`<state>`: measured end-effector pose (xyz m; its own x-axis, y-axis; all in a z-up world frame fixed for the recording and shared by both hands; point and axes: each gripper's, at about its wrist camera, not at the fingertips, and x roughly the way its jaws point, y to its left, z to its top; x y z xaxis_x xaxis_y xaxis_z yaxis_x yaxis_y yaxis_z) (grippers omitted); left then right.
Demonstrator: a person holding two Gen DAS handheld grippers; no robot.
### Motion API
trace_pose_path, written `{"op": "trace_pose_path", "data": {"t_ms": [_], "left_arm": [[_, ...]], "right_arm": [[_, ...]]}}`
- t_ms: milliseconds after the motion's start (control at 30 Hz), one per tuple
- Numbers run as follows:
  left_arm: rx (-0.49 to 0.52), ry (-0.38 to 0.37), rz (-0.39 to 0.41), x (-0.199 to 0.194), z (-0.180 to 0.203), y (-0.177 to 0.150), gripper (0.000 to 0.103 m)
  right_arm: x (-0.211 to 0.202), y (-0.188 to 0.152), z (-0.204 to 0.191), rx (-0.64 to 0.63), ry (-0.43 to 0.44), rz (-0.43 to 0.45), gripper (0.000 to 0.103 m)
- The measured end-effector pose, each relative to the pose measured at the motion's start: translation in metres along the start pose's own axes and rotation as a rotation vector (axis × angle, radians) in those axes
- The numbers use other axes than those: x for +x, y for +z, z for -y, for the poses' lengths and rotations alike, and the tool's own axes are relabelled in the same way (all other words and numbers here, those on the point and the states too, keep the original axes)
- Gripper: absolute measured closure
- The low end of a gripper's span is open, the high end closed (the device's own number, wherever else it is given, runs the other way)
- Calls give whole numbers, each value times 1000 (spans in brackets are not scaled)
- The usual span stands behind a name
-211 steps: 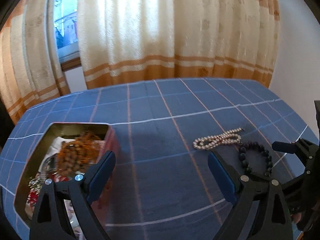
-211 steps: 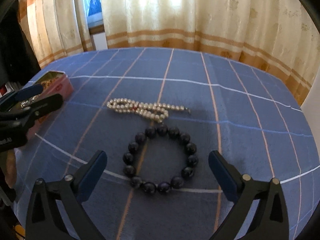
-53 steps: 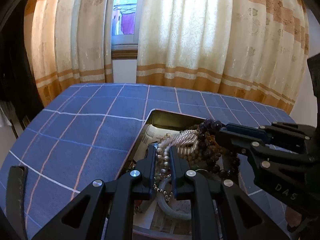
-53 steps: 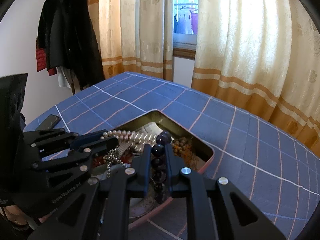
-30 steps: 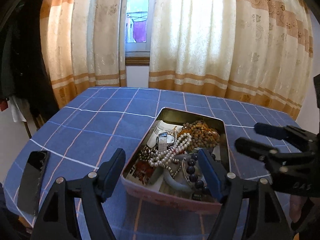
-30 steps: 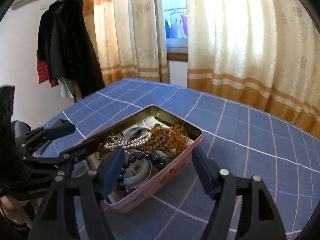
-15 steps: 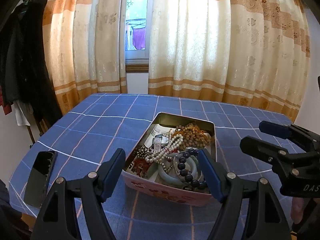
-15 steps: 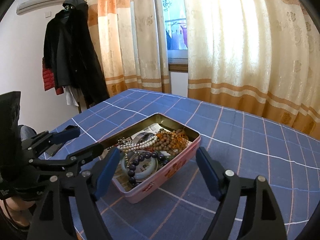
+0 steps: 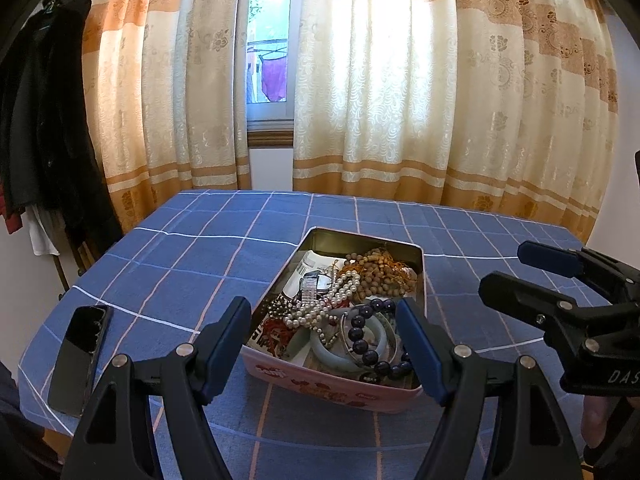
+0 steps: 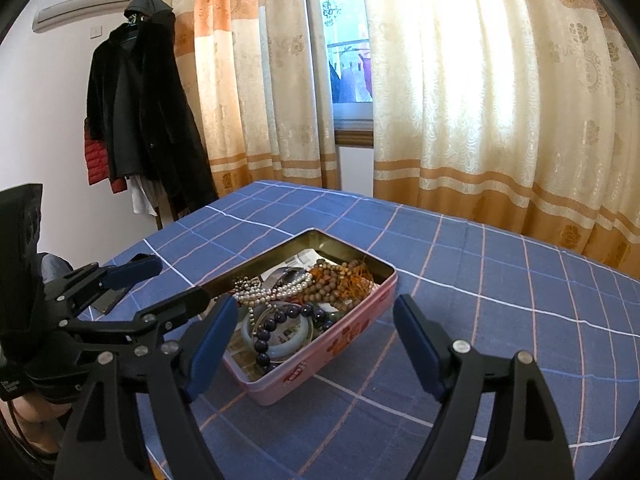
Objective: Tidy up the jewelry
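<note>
- Above the near end of the pink tin (image 9: 320, 380) the left gripper (image 9: 324, 344) hangs and points downward at a slant; its jaws stand wide and nothing is between them
- To the right of the tin, seen from the left wrist, the right gripper (image 9: 516, 272) also points downward, jaws wide and empty; a fingertip of the person shows under it
- From the right wrist view, the right gripper (image 10: 316, 340) frames the near corner of the tin (image 10: 352, 320), and the left gripper (image 10: 176, 284) is at the tin's left side
- Inside the tin lie the pearl necklace (image 9: 324, 304), the dark bead bracelet (image 9: 368, 340), a pale green bangle (image 9: 340, 354), a heap of brown wooden beads (image 9: 380, 270), a watch (image 9: 310, 284) and printed paper under all
- Left of the tin, near the table edge, a black phone (image 9: 80, 356) lies flat on the blue checked tablecloth (image 9: 200, 256)
- Behind the tin and to its right the cloth is free up to the curtains (image 9: 380, 100); a dark coat (image 10: 140, 100) hangs well left of the tin
</note>
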<state>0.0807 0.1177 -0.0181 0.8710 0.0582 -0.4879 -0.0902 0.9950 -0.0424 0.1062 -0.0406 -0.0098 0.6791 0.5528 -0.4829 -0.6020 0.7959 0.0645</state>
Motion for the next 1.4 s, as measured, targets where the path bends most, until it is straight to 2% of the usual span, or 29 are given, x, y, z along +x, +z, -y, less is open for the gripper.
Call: {"op": "trace_pose_path", "data": {"t_ms": [433,600,867,1200,1400], "left_arm": [[2,-1,-7,1,0,-1,28],[10,21,0,0,2,-1,28],[-6,8,2,-2,1,-1,28],[10,67,31,-4,4,0,24],[-5,74,35,-2,-1,-3,22]], "right_arm": [[-5,2,2,-2,-5,12,20],[-9,5,4,-4,-10,32,20],[-17,7,0,-12,-24,76,20],[-13,5,-3,-21,-22,70,19],[-11,3,-1,-17,-27,60,19]]}}
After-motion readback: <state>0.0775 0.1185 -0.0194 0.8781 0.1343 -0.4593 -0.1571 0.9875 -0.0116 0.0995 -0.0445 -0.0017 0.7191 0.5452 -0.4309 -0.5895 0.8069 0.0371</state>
